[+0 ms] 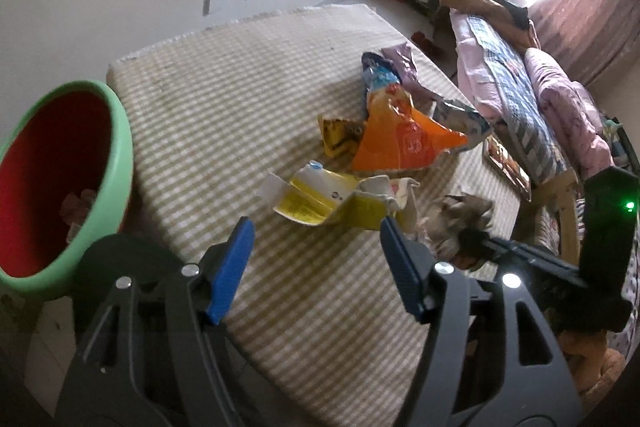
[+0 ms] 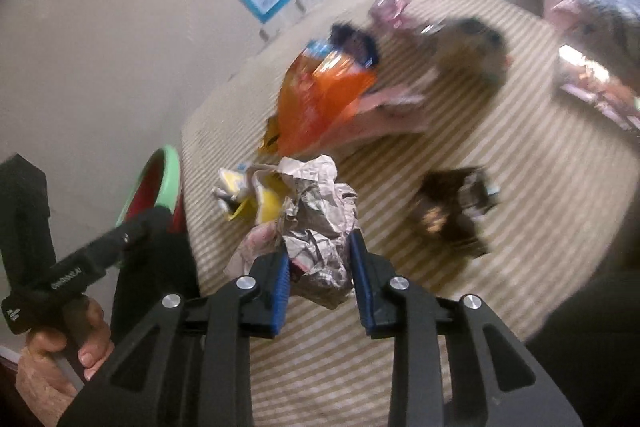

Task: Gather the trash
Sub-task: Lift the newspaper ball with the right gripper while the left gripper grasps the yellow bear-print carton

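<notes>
right wrist view: we see a crumpled grey newspaper ball (image 2: 320, 223) on the striped mat (image 2: 520, 227).
our right gripper (image 2: 320, 279) has its blue pads pressed on that wad, jaws narrow. beside it lies a flattened yellow carton (image 1: 332, 201). our left gripper (image 1: 316, 267) hangs half open over the mat, holding nothing, with the green-rimmed red bin (image 1: 116, 163) to its left.

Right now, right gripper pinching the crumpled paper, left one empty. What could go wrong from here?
1. The crumpled paper lies against the yellow carton; lifting could drag it along.
2. The paper bulges well beyond the right gripper fingers; a loose pinch might let it slip before reaching the green bin.
3. The left gripper hangs open close by, so the two could collide.
</notes>
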{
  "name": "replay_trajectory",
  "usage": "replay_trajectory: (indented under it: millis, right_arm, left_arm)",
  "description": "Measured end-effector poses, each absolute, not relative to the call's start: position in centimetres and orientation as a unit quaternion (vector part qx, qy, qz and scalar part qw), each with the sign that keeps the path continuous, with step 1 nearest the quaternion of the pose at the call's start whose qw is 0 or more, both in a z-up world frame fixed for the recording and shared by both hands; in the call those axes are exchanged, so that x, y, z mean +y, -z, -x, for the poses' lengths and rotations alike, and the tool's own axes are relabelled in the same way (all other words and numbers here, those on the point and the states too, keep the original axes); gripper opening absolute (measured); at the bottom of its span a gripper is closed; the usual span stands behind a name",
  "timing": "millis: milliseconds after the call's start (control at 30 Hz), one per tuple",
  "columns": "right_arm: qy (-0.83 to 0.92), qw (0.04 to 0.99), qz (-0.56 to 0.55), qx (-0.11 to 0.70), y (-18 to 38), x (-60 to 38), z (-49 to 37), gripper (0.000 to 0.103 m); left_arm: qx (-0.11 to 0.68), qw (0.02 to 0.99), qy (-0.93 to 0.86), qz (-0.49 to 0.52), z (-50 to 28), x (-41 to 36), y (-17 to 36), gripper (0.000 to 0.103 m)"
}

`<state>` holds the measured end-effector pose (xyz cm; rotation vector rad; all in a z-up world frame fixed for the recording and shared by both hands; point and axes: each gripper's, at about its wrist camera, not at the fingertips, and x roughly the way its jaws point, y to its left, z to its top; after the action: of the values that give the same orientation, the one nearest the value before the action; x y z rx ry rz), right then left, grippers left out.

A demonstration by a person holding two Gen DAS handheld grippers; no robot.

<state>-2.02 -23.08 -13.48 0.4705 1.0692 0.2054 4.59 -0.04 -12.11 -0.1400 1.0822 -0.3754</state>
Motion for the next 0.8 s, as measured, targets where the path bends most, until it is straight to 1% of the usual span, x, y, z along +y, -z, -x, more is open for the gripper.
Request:
replay_trajectory:
  millis: [100, 233, 400, 600, 800]
  right_arm:
    - [-0.073, 0.839, -0.219, 0.492, 12.7, -25.1, 2.9, 0.027]
    - [-0.061, 0.831, -0.255, 0.49, 13.4, -26.7, 3.4, 0.027]
    - [-0.073, 0.832, -0.241, 0.494, 13.5, -25.8, 3.2, 0.027]
    - [-0.075, 0.827, -0.255, 0.496, 14.1, -25.8, 2.8, 0.027]
    - [-0.075, 0.825, -0.263, 0.494, 14.2, -26.1, 3.0, 0.027]
  left_arm:
    - [0.514, 0.836, 0.185, 0.06, -4.7, -0.8, 12.3, 0.063]
    - [0.518, 0.832, 0.196, 0.039, -4.6, -2.0, 12.8, 0.064]
    - [0.532, 0.823, 0.199, 0.03, -4.8, -3.0, 13.7, 0.065]
    - [0.546, 0.809, 0.214, 0.042, -5.5, -4.8, 14.5, 0.067]
    - [0.569, 0.798, 0.201, 0.018, -6.0, -6.7, 16.6, 0.068]
